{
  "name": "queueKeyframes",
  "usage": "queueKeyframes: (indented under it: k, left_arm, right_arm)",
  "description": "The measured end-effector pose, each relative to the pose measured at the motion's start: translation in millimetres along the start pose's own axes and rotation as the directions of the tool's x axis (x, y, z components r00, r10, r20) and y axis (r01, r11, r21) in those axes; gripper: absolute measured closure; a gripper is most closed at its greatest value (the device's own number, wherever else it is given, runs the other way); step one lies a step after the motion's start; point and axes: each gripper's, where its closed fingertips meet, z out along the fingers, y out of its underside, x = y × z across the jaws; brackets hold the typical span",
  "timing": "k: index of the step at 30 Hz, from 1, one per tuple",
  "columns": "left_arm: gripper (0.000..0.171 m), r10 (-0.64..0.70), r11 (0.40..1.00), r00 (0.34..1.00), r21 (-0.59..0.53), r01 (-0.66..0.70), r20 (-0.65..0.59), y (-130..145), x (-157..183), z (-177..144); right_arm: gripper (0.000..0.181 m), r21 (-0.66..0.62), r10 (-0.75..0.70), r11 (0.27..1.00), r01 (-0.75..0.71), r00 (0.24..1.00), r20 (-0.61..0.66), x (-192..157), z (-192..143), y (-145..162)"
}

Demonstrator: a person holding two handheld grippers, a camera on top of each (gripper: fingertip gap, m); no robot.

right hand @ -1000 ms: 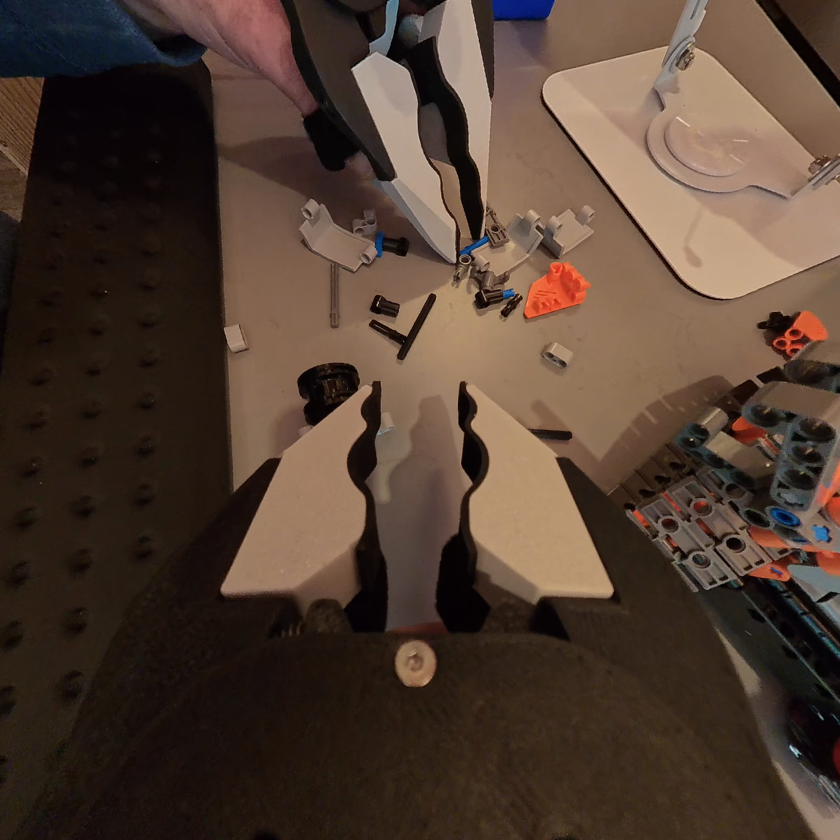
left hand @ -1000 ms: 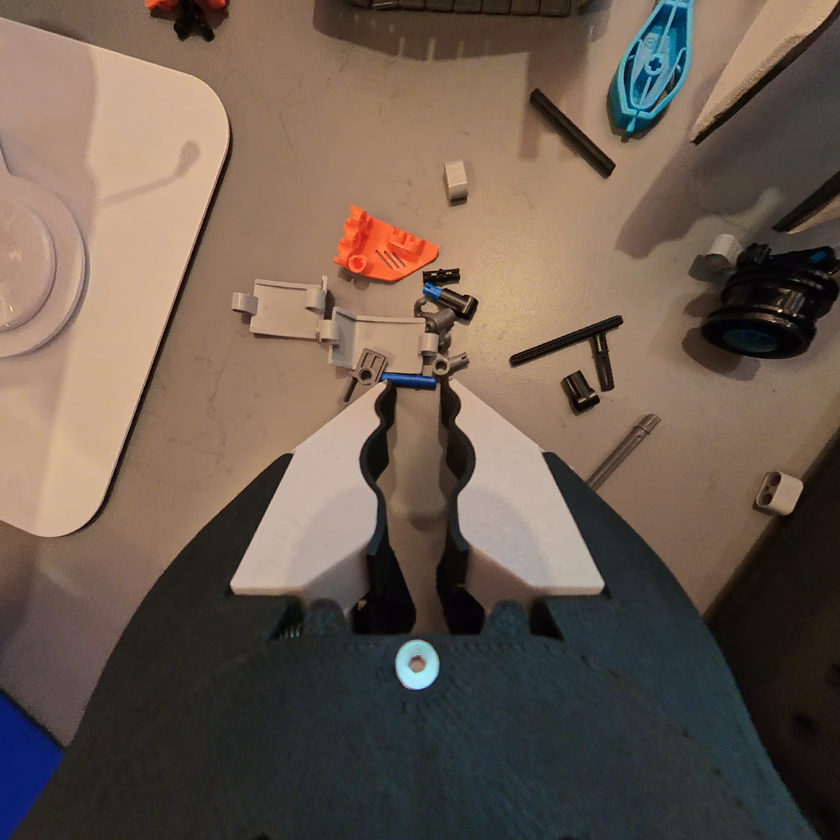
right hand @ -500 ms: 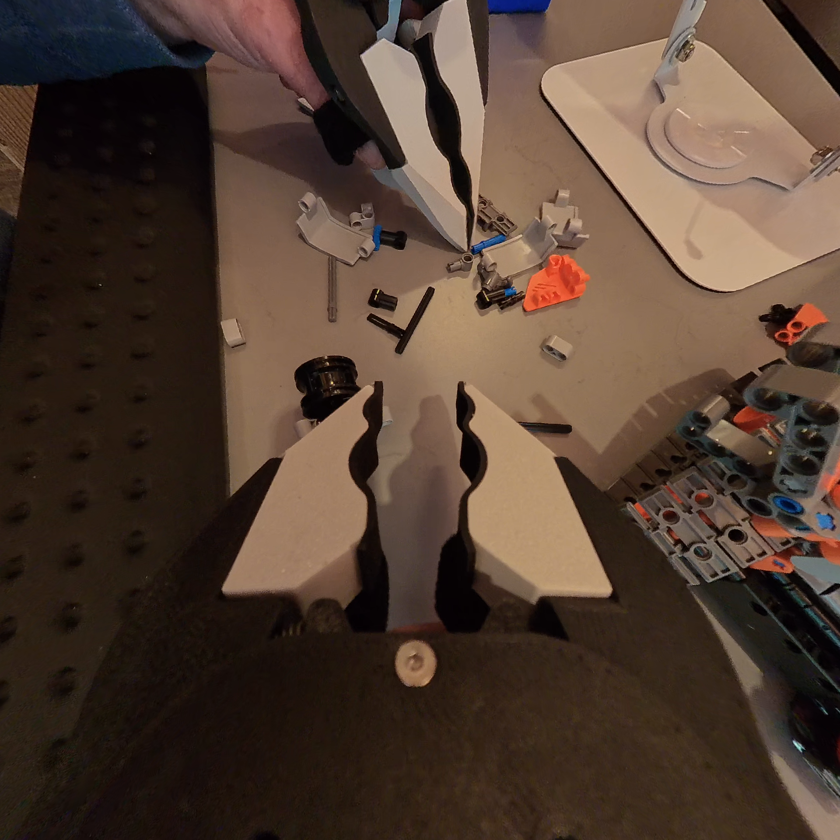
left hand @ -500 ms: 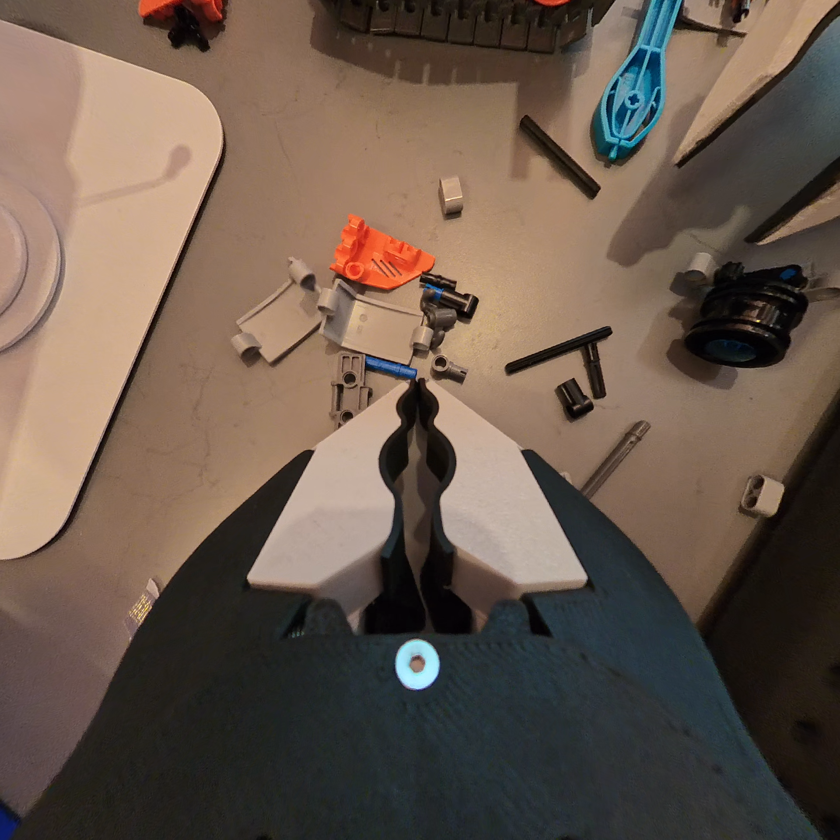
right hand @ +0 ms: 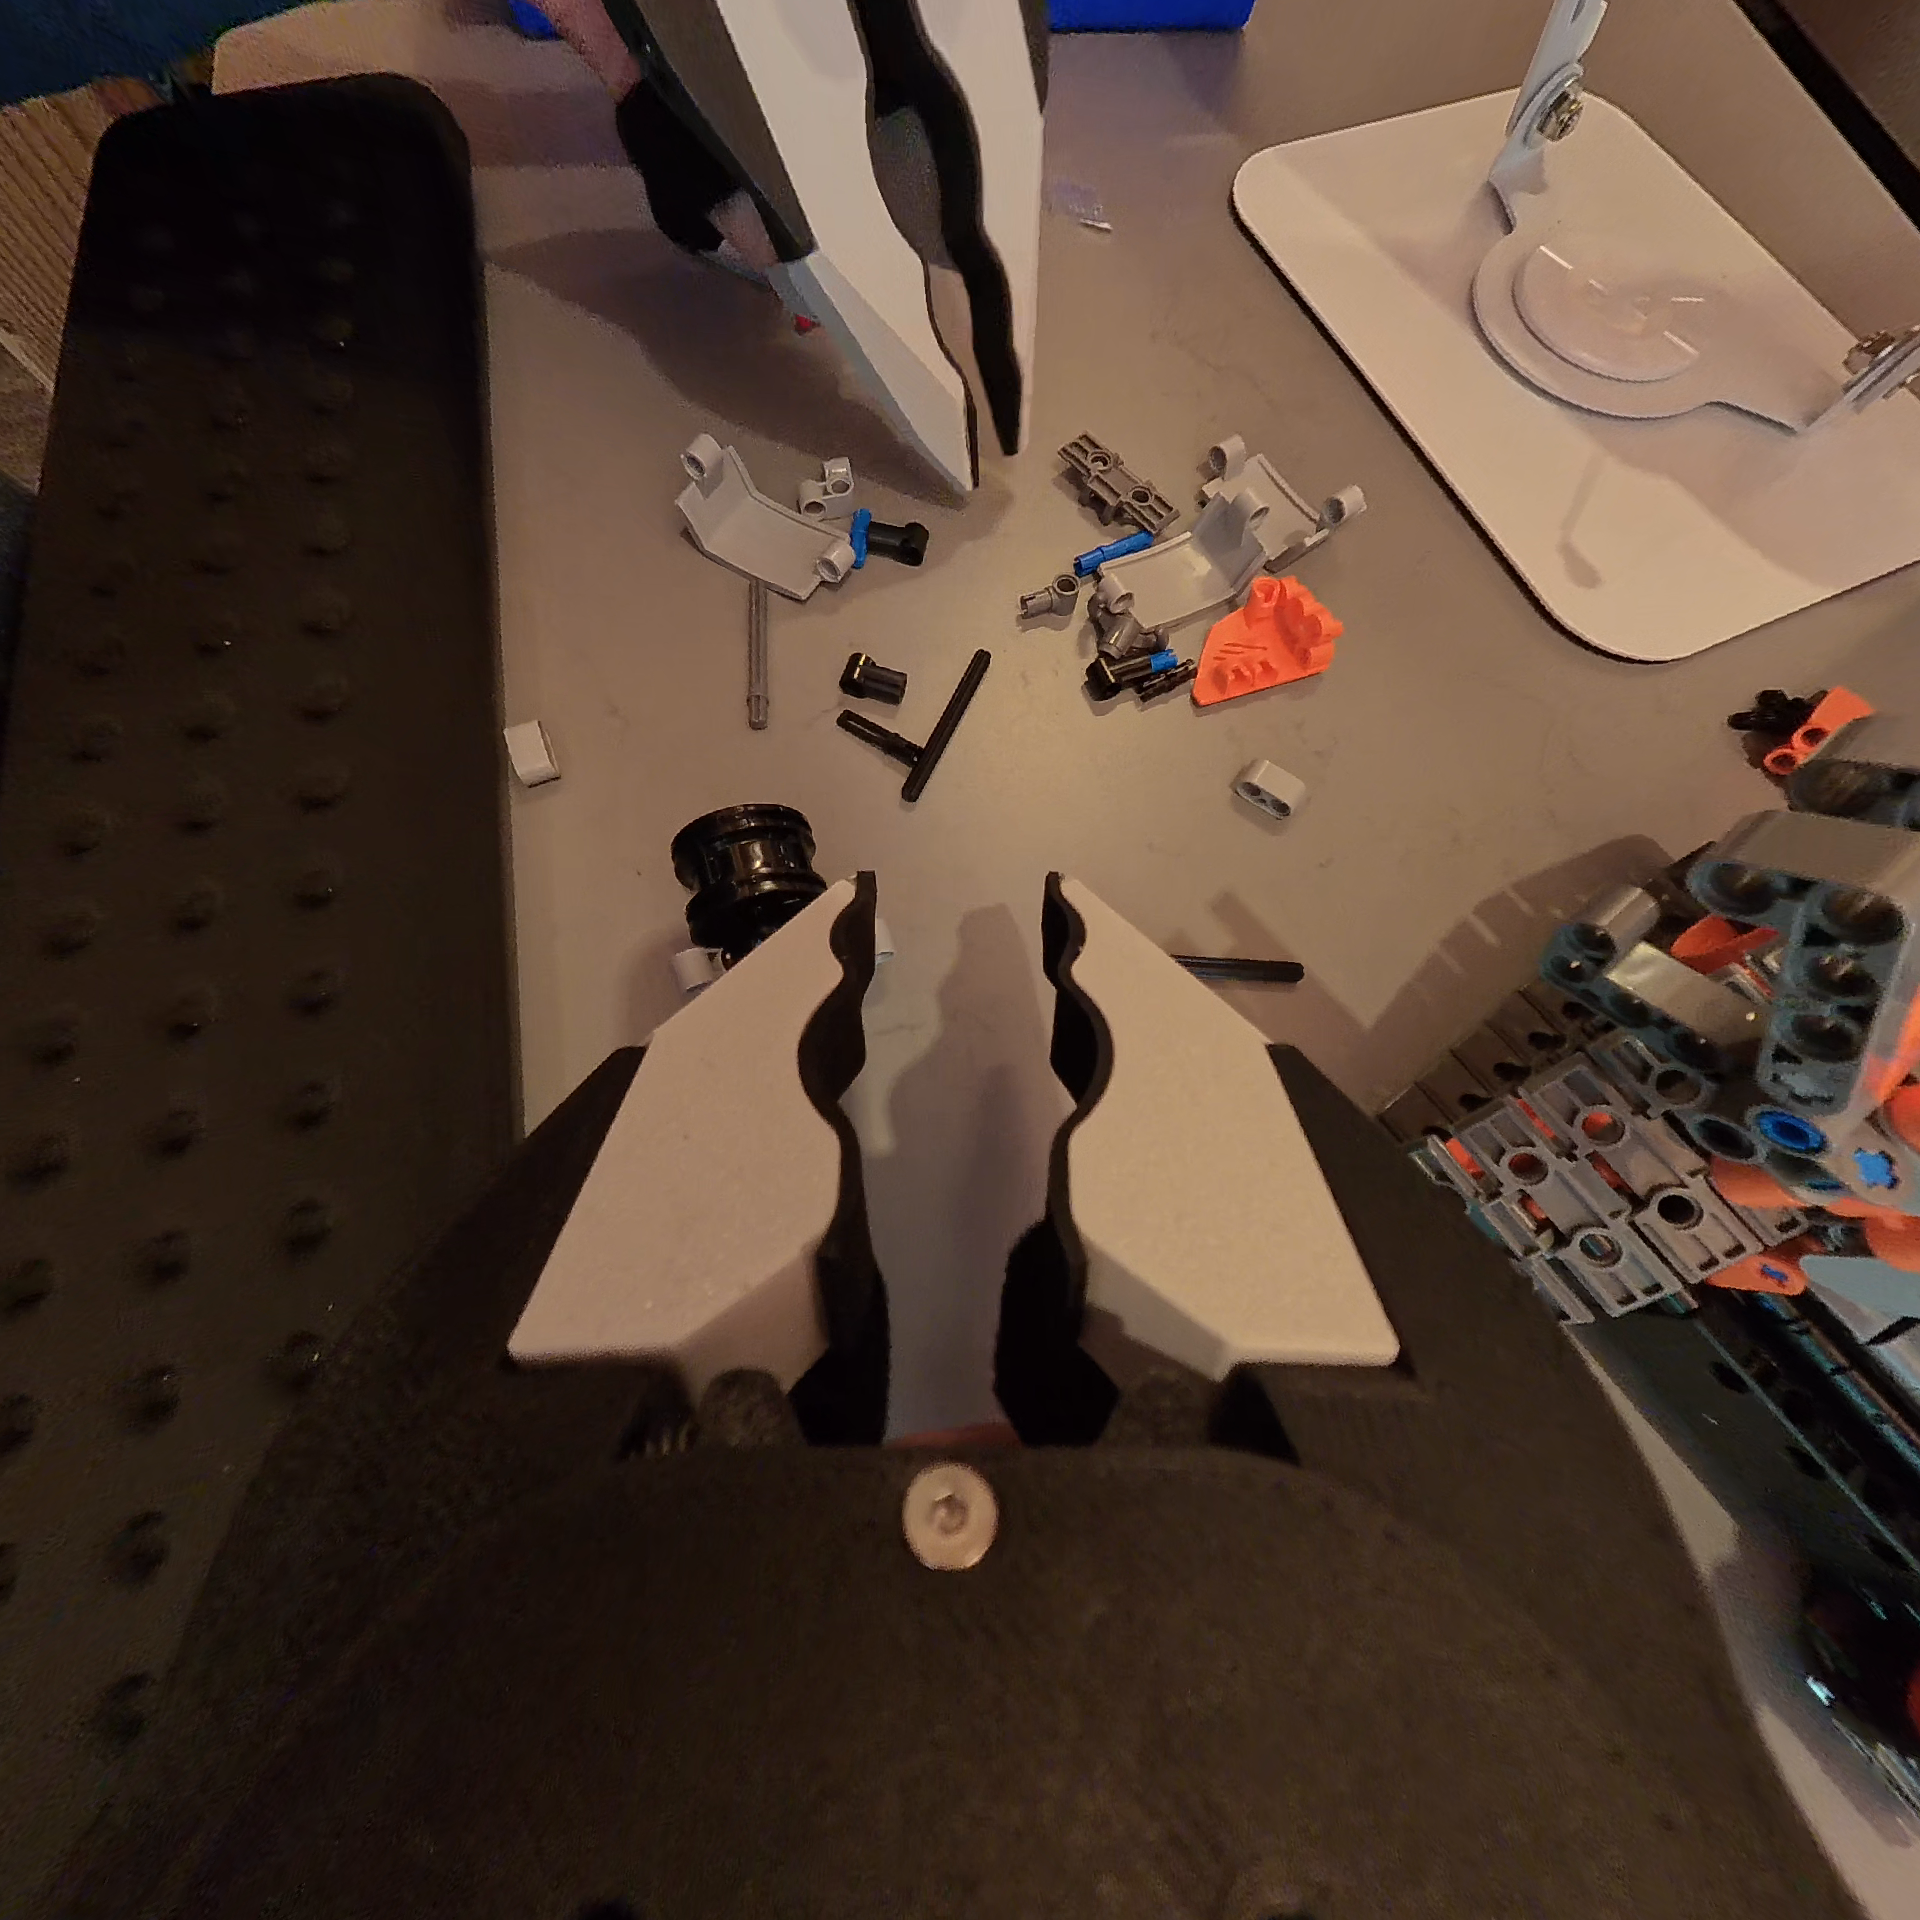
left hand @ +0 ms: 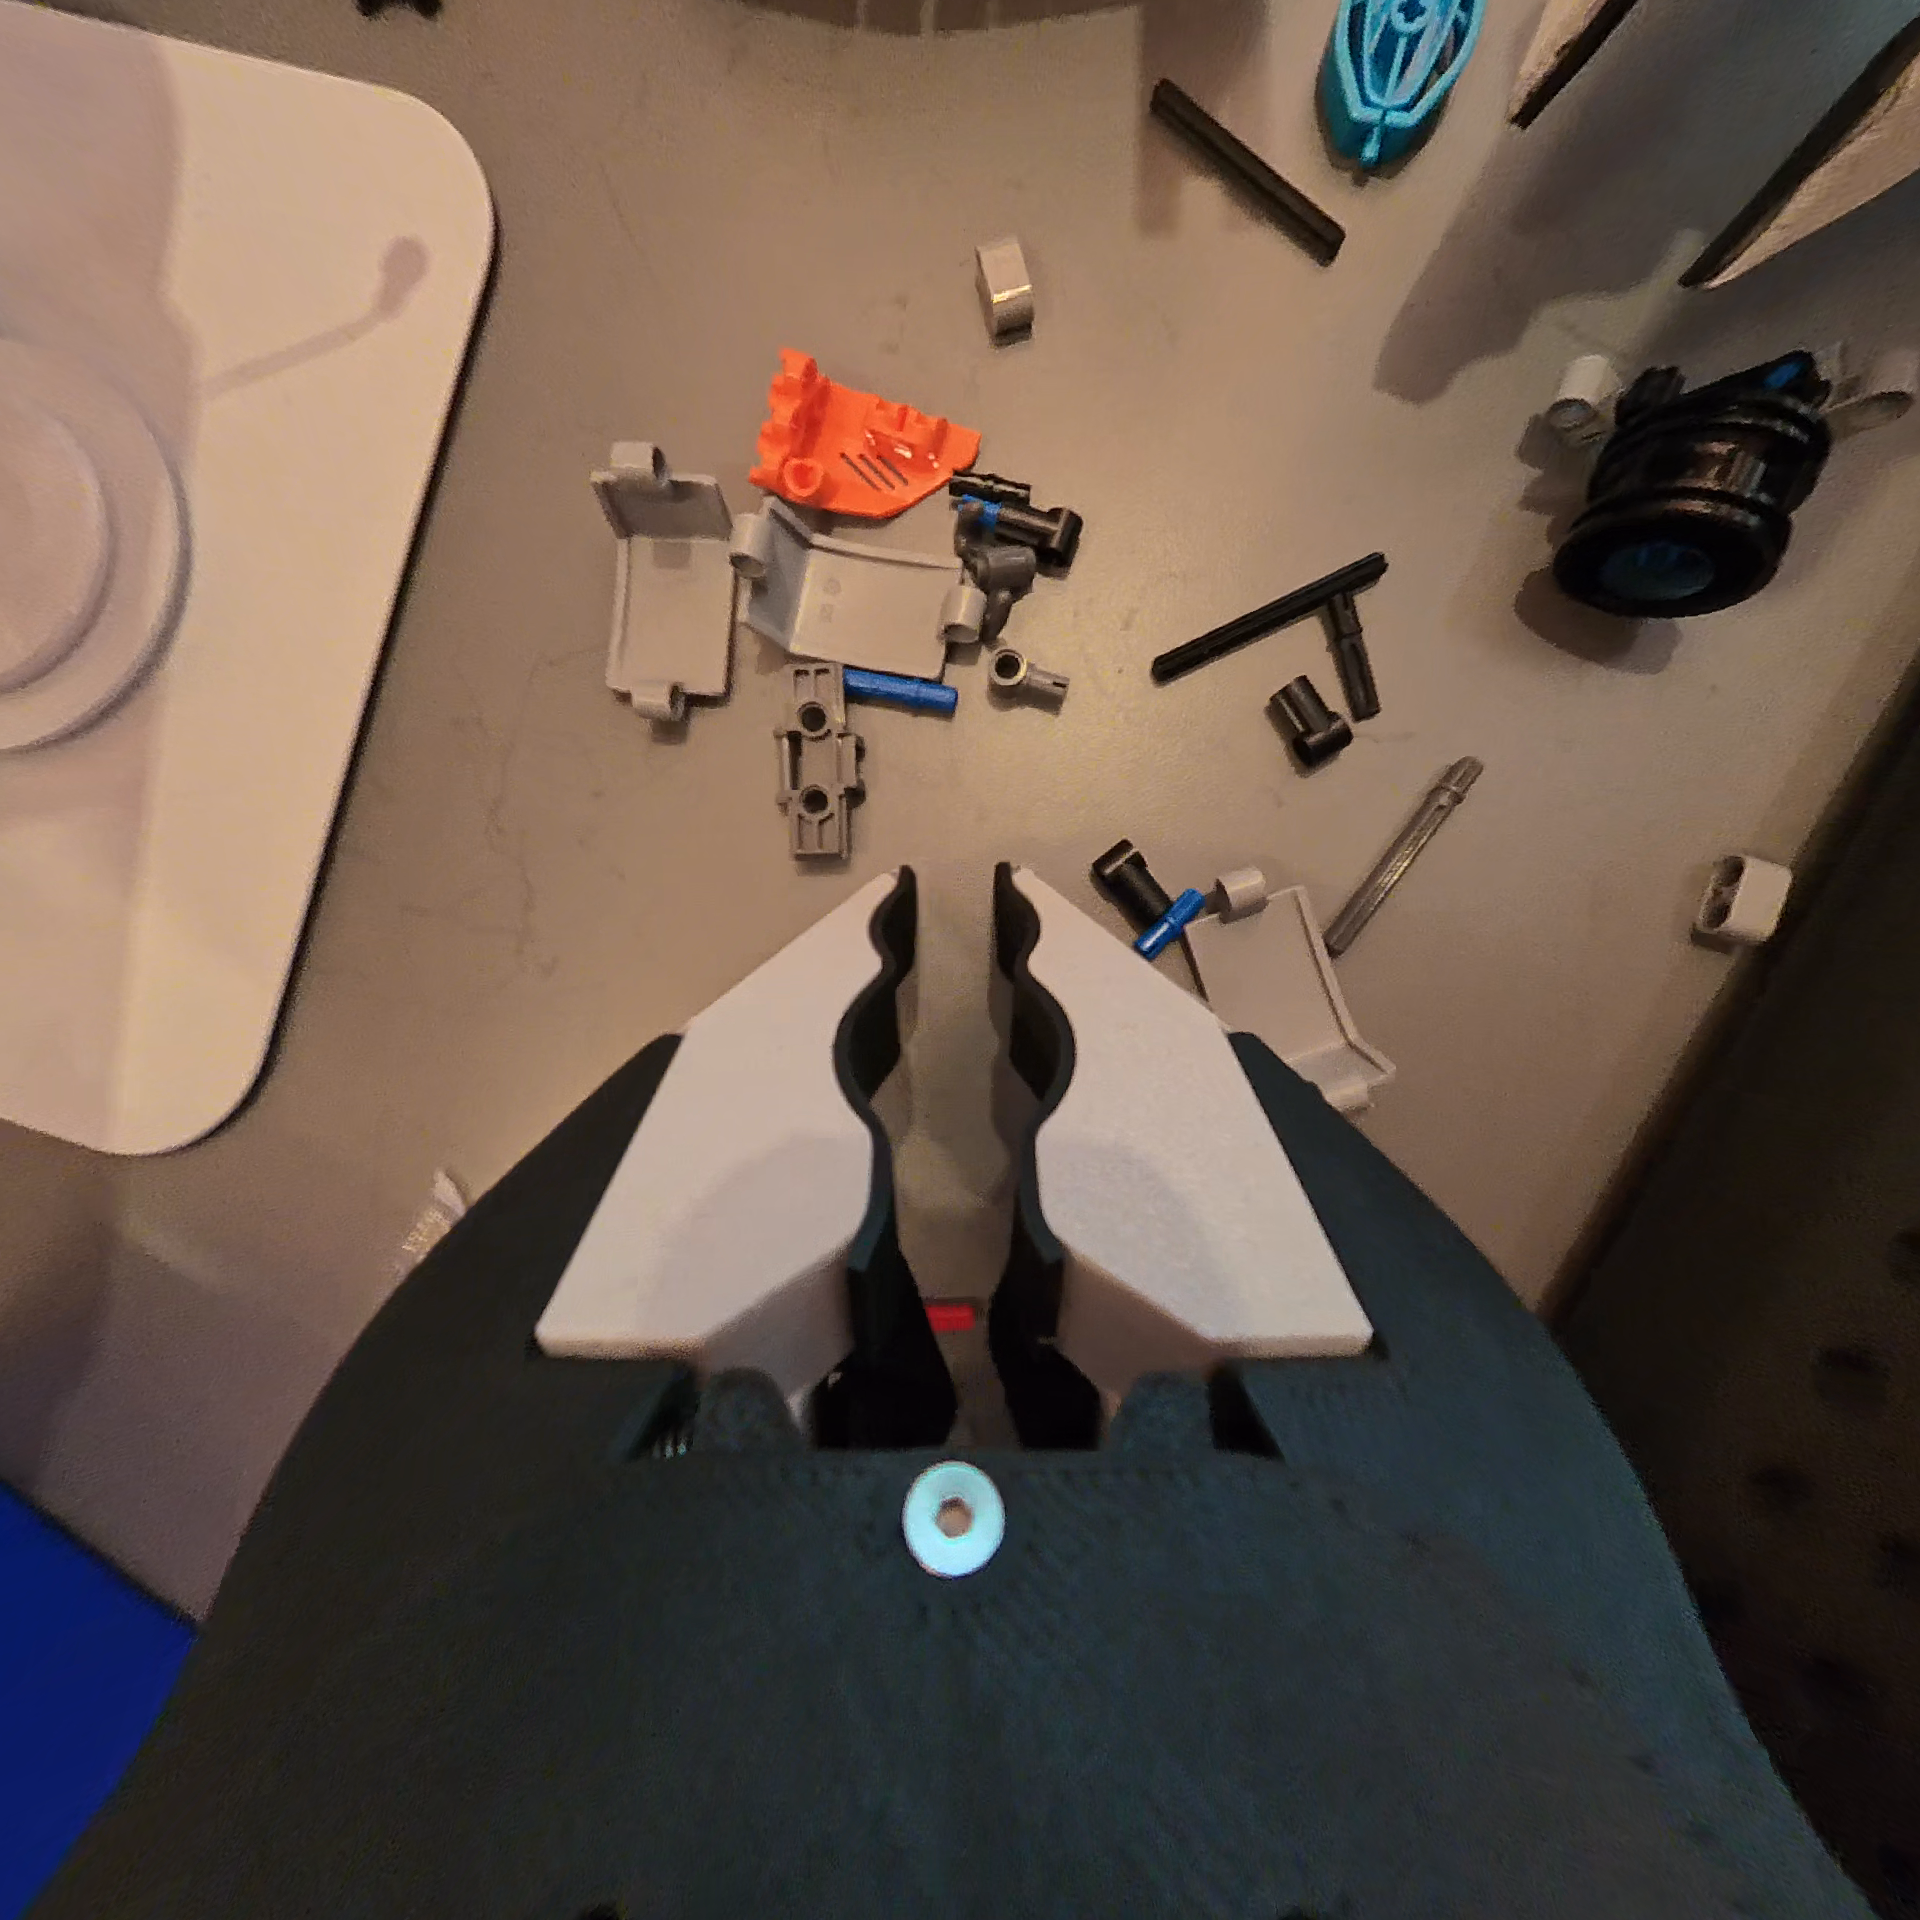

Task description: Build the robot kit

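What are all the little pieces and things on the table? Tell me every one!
orange panel: 1, orange, middle of the table.
curved panels: 3, light grey; two beside the orange panel, one by the left gripper's tip.
blue pin: 1, blue, below the grey panels.
flat connector: 1, dark grey, nearest the left gripper.
black rods: 2 long, black, right of the pile.
wheel: 1, black, beside the right gripper.
built model: 1, grey and orange, right edge.
white stand base: 1, white, far corner.
studded mat: 1, black, left edge.
left hand-held gripper: open, empty.
right hand-held gripper: open, empty.
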Motion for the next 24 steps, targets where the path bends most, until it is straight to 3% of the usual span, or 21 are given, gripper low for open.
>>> queueKeyframes:
  k: [4, 10, 15, 20, 24]
  left_arm:
    - [0.144, 0.083, 0.996, 0.997, 0.014, -0.083, 0.002, -6, -5, 2]
    - [0.148, 0.281, 0.960, 0.959, 0.028, -0.280, -0.044, -21, 9, 13]
    - [0.152, 0.255, 0.966, 0.967, -0.026, -0.256, -0.028, -20, -3, 19]
    - [0.154, 0.247, 0.969, 0.958, 0.043, -0.243, -0.144, -33, 22, 28]
    - [0.145, 0.254, 0.966, 0.950, 0.100, -0.239, -0.179, -39, 30, 23]
  right_arm:
    - [0.151, -0.003, -0.002, 1.000, 0.002, 1.000, 0.006, -1, 1, 1]
    - [0.151, 0.001, 0.002, 1.000, -0.002, 1.000, 0.001, 0, -1, 2]
    - [0.151, 0.009, 0.004, 1.000, -0.004, 1.000, -0.004, 1, -3, 2]
    - [0.151, 0.008, 0.000, 1.000, 0.000, 1.000, -0.001, 0, -4, 3]
    - [0.151, 0.013, 0.000, 1.000, 0.000, 1.000, -0.005, 1, -6, 2]
